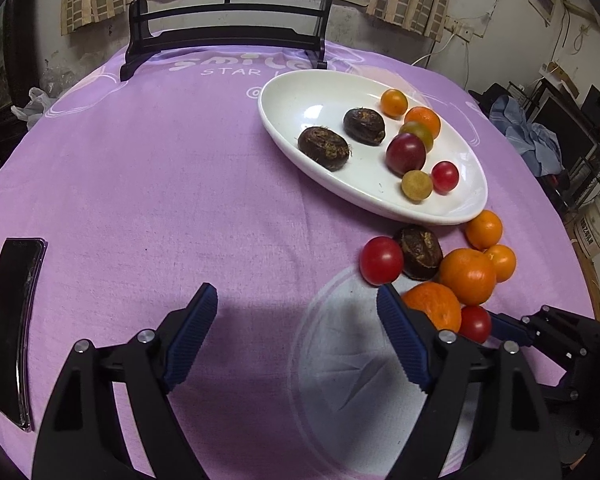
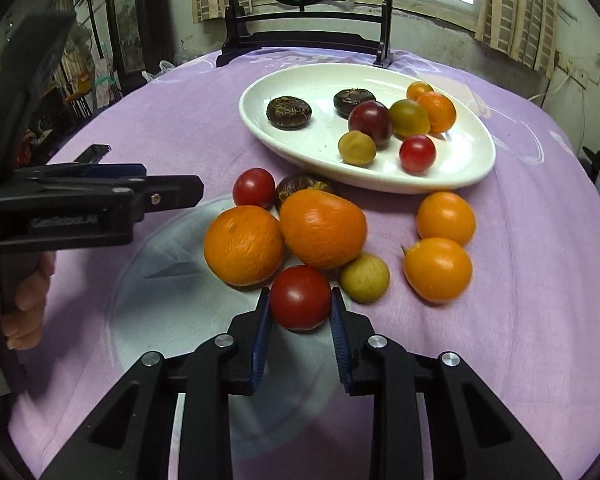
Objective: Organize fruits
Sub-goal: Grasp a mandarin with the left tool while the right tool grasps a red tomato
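My right gripper (image 2: 300, 293) is shut on a red cherry tomato (image 2: 300, 304) that rests on the purple cloth, its blue pads pressing both sides. Around it lie two oranges (image 2: 243, 245) (image 2: 322, 228), another red tomato (image 2: 254, 188), a dark chestnut-like fruit (image 2: 300, 186), two small orange fruits (image 2: 445, 218) (image 2: 438, 270) and a yellow-green one (image 2: 365, 278). Behind them a white oval plate (image 2: 452, 176) holds several small fruits. My left gripper (image 1: 296, 292) hangs open over bare cloth, left of the pile, with nothing between its fingers.
A black phone (image 1: 14, 328) lies near the table's left edge. A dark wooden stand (image 1: 224, 32) with a round painted panel sits at the far edge. A person's hand (image 2: 28, 304) grips the left tool. Room clutter lies beyond the right edge.
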Demonstrator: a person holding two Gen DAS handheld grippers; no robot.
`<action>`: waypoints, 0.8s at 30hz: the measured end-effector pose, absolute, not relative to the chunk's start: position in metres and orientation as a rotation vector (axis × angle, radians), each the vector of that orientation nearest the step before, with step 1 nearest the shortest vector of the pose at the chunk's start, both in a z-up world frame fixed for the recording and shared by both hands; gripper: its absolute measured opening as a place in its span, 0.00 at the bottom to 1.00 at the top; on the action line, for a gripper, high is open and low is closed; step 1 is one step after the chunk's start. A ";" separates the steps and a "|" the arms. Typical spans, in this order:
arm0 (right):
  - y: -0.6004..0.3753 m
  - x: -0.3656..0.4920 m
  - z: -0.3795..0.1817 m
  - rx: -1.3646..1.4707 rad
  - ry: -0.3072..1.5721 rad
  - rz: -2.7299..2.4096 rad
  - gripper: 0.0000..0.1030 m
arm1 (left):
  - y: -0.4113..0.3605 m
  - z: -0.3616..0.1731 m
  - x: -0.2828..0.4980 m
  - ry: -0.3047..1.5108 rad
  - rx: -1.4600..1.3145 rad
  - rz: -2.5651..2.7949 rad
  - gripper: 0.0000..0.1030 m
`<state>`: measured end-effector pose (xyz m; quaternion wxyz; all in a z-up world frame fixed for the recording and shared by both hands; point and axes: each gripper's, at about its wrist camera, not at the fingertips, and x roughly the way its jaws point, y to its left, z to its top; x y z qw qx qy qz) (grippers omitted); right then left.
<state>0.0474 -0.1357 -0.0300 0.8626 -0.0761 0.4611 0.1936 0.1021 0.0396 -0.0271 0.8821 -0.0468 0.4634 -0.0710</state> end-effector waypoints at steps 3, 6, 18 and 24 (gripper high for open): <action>-0.150 0.036 -0.030 -0.122 0.968 0.401 0.28 | 0.037 -0.026 0.100 0.963 -0.093 -0.164 0.77; -0.164 0.026 -0.028 -0.108 0.967 0.383 0.28 | 0.029 -0.026 0.096 0.965 -0.086 -0.192 0.77; -0.189 0.019 -0.024 -0.053 0.937 0.386 0.28 | -0.009 -0.019 0.069 0.968 -0.009 -0.272 0.78; -0.194 0.018 -0.023 -0.030 0.933 0.391 0.28 | -0.026 -0.020 0.064 0.976 0.037 -0.285 0.78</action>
